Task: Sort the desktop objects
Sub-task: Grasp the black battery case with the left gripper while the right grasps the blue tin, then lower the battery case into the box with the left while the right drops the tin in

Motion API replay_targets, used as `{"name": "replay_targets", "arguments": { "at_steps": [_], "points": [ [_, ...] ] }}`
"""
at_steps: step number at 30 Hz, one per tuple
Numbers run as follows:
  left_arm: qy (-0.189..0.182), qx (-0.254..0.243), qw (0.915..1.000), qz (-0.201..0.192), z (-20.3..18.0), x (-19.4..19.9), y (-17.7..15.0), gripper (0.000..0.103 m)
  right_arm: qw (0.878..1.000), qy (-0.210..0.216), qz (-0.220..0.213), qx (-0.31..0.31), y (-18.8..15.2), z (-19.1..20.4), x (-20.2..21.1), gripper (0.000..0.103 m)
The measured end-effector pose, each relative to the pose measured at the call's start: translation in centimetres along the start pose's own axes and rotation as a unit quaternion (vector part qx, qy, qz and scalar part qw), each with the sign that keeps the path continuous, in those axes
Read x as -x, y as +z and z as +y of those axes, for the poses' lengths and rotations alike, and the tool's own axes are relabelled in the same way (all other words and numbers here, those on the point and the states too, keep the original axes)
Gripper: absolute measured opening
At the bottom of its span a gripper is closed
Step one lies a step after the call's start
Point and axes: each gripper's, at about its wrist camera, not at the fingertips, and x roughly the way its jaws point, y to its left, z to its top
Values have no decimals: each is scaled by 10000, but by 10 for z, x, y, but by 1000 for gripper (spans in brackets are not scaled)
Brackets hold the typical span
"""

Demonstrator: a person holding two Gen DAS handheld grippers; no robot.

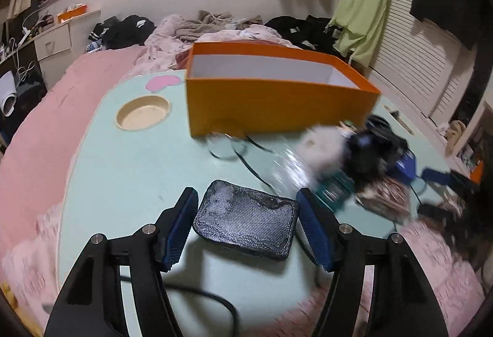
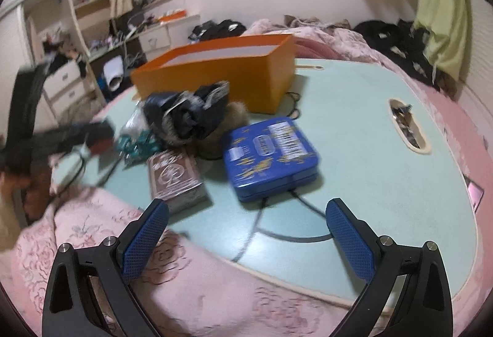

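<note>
A black woven pouch (image 1: 246, 220) lies on the mint-green tray table (image 1: 123, 164), between the open fingers of my left gripper (image 1: 246, 201), which do not touch it. An open orange box (image 1: 277, 96) stands behind it, empty as far as I can see; it also shows in the right wrist view (image 2: 222, 72). My right gripper (image 2: 246, 213) is open and empty over the table's near edge, in front of a blue tin (image 2: 271, 155) and a brown wrapped packet (image 2: 175, 176). A dark furry bundle (image 2: 194, 115) lies behind them.
Glasses (image 1: 225, 146) and a clear plastic item (image 1: 289, 170) lie in front of the box. A black cable (image 2: 277, 229) runs across the table. A round cup recess (image 1: 143, 112) is at the far left. Pink bedding (image 2: 185, 290) surrounds the table.
</note>
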Motion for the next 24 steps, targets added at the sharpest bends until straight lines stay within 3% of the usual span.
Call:
{"name": "replay_targets", "arguments": {
  "at_steps": [3,7,15,16,18,24],
  "points": [
    [-25,-77,9999,-62,-10,2,-4,66,9998,-135,-63,-130,11,-9,3,102],
    [-29,-105,9999,-69,-17,-2,-1,66,9987,-421,-124,261,26,-1,4,102],
    [-70,15,9999,-114,-13,-3,-2,66,9945,-596,586,638,47,22,-46,101],
    [-69,15,9999,-126,-13,-2,-2,66,9938,-610,704,609,45,21,-53,91],
    [-76,28,9999,-132,-12,-2,-3,66,9943,-646,524,662,41,24,-51,69],
    [-104,80,9997,-221,-9,5,0,66,9985,-464,172,216,34,15,-30,66]
  ]
}}
